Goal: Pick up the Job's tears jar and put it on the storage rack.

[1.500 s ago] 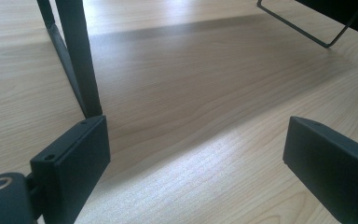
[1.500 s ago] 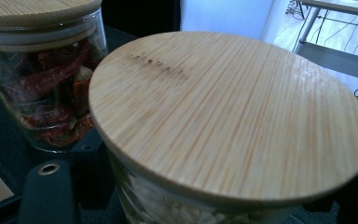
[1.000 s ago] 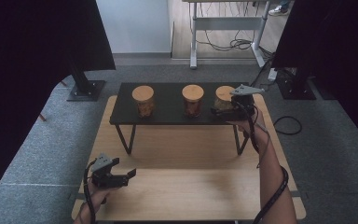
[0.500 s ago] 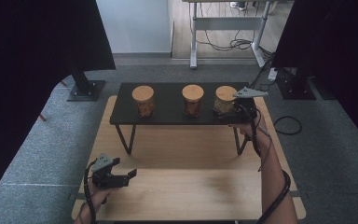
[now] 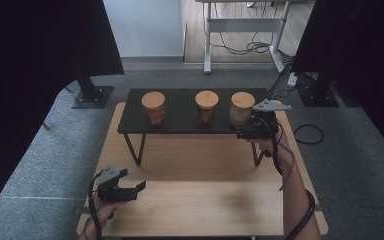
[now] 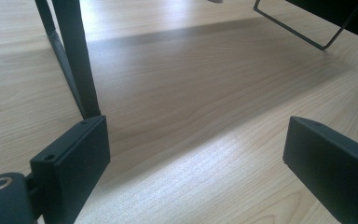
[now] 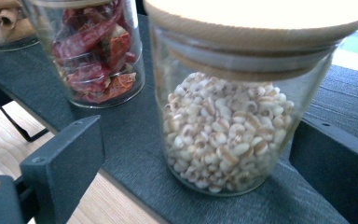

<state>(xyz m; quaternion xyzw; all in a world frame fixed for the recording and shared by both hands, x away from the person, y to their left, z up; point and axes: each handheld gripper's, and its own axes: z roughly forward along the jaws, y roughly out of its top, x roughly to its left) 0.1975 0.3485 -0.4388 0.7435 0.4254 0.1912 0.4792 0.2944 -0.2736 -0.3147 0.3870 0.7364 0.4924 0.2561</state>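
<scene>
A pale wooden bench carries a low black shelf on thin metal legs. Three glass jars with wooden lids stand in a row on the shelf: a left jar with brown contents, a middle jar of red dried chillies, and a right jar of pale grains.

The right gripper is held at the shelf's right front edge, just beside the grain jar. In the right gripper view, its jaws stand wide apart with the grain jar between them, not touching either jaw; the chilli jar stands behind to the left.

The left gripper rests low over the bench near its front left corner, well apart from the shelf. Its jaws are spread, holding nothing, with bare wood between them and a shelf leg just ahead.
</scene>
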